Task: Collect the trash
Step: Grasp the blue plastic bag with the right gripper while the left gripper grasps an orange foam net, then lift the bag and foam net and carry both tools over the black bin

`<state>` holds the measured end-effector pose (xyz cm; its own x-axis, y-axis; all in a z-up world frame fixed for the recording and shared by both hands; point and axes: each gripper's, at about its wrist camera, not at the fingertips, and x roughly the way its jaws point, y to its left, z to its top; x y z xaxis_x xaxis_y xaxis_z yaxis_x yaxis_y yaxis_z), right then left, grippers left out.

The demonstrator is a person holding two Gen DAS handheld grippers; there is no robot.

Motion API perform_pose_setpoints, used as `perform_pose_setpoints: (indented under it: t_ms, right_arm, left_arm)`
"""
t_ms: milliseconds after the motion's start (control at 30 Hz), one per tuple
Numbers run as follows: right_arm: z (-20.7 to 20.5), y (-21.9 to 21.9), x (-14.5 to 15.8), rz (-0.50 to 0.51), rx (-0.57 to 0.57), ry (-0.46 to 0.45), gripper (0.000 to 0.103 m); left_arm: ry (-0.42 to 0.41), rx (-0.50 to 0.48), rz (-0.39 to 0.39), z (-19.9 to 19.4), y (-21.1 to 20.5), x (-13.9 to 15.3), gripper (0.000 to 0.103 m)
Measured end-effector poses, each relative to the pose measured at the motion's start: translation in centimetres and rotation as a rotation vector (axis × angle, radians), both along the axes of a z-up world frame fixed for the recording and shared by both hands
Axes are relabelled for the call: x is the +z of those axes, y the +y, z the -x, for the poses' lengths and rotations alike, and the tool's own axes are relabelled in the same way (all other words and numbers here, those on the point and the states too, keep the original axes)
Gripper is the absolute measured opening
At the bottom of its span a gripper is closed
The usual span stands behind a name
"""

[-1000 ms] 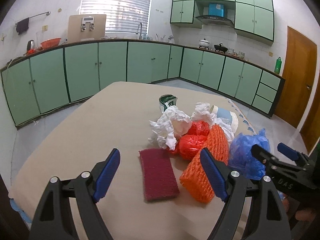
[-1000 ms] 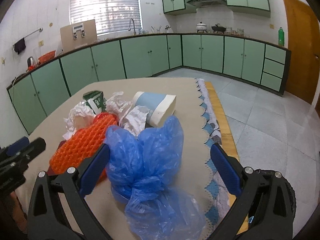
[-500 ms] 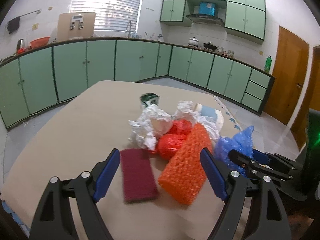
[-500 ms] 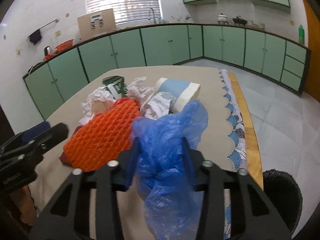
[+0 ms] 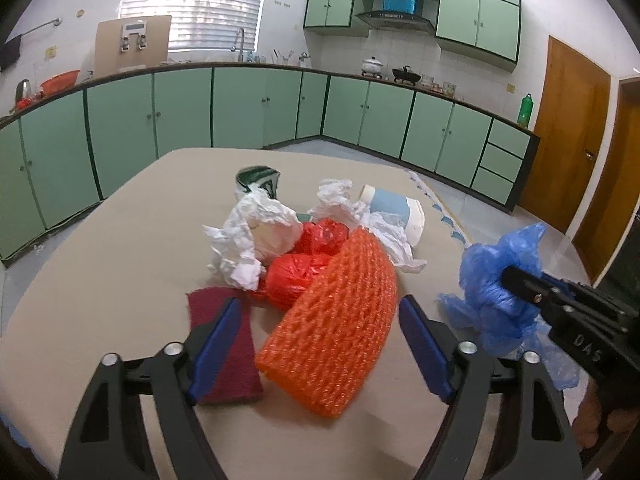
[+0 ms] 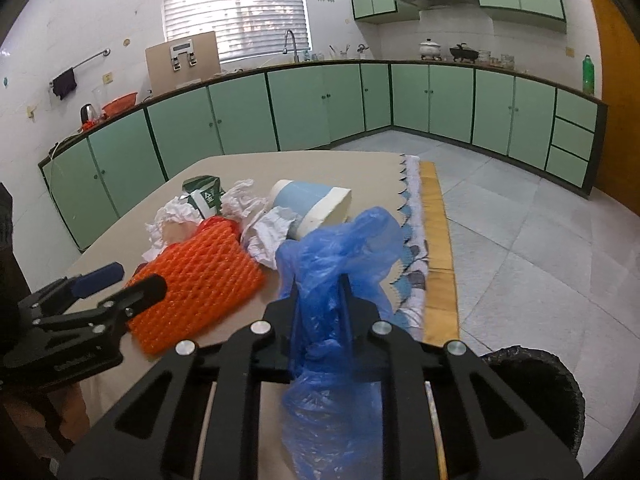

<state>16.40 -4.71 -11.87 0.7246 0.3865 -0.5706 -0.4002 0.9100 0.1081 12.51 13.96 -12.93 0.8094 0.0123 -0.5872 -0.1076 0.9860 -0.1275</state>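
While the right tongs (image 6: pixel 320 292) were pressed together on the blue plastic bag (image 6: pixel 336 264), the bag was pinched between both fingers, its crumpled upper part standing above the fingertips and its lower part hanging down between the black arms of the tool. In the left wrist view the same bag (image 5: pixel 500 280) appeared at the right, held near the right edge of the counter (image 5: pixel 120 248).

The left tongs (image 5: pixel 320 344) were spread wide and gripped nothing. Between their blue pads (image 5: pixel 218 344) lay the near end of the orange foam net (image 5: pixel 336 320), resting on the counter; whether either pad touched it cannot be told. The maroon scouring pad (image 5: pixel 224 352) lay flat just beside the net, partly behind the left finger.

Beyond the net lay the remaining items in one cluster: two red plastic bags (image 5: pixel 300 272), crumpled white paper (image 5: pixel 252 236), a green carton (image 5: pixel 260 180) and a blue-and-white paper cup (image 5: pixel 396 212) on its side.

A black-lined trash bin (image 6: pixel 532 392) stood on the floor, beside the counter.
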Motion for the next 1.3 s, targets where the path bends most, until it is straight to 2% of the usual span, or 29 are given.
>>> perform_pose_setpoints:
  t_ms: [33,100,133,200,333,1133,1300]
  right_arm:
    - [0.0,-0.2,0.1,0.000,-0.003,-0.003,0.015]
    - [0.1,-0.4,0.2,0.001,-0.007,-0.007,0.015]
    - [0.1,-0.6,0.2,0.000,-0.007,-0.008,0.015]
    - [0.1,-0.7,0.3,0.000,-0.012,-0.011,0.015]
    - [0.3,-1.0,0.3,0.002,-0.014,-0.014,0.015]
    - [2.7,-4.3,3.8,-0.033,-0.061,-0.080,0.015]
    - [3.3,-5.0,4.5,-0.046,-0.074,-0.090,0.015]
  left_arm:
    - [0.005,-0.001,0.001,-0.1,0.0,-0.1,0.069]
    - [0.020,-0.006,-0.004,-0.2,-0.4,-0.4,0.050]
    - [0.024,-0.008,-0.010,-0.3,-0.5,-0.5,0.045]
    - [0.028,-0.012,-0.023,-0.2,-0.8,-0.7,0.028]
    - [0.026,-0.023,-0.031,0.2,-1.2,-0.7,0.012]
    - [-0.050,-0.057,-0.030,2.7,-4.1,4.0,0.009]
    - [-0.069,-0.090,-0.022,3.4,-5.1,4.9,0.009]
